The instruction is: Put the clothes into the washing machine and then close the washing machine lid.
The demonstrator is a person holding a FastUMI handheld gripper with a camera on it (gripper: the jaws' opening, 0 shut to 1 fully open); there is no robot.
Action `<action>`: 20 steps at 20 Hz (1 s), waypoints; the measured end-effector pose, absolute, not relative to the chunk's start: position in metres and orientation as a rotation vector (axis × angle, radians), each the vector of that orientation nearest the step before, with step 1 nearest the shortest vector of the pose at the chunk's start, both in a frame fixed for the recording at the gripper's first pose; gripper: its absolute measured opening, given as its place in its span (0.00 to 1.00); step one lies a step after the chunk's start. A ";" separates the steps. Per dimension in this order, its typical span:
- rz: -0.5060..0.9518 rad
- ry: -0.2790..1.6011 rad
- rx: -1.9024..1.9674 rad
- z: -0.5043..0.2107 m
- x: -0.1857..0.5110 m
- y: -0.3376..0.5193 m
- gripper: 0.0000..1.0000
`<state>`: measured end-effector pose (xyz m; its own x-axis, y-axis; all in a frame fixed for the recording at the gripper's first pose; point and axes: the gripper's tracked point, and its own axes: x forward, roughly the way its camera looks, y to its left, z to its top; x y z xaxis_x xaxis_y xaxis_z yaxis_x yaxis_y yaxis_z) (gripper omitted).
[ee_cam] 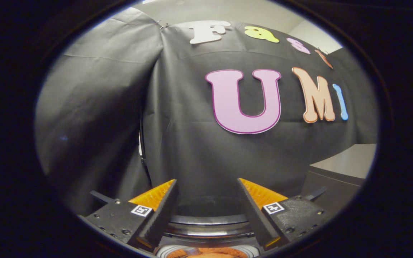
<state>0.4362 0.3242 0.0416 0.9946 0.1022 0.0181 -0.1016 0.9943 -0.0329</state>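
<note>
While the gripper (206,186) hangs spread with nothing between its fingers, the washing machine (208,224) sits just below them — its round rim near. Beyond hangs the booth's black cloth wall (177,143); a grey cabinet (339,172) stands far right.

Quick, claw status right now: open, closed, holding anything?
Claw: open, fingers spread apart with nothing between them, held above the washing machine rim.

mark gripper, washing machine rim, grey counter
gripper (206,186): gripper view, gap midway between the open fingertips.
washing machine rim (210,219): gripper view, curved rim between the fingers.
grey counter (350,161): gripper view, top surface.
</note>
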 end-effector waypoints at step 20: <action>0.108 -0.058 -0.028 0.032 0.399 0.323 0.97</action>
<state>0.3991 0.3230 0.0325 0.9925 0.1089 0.0562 -0.1073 0.9937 -0.0314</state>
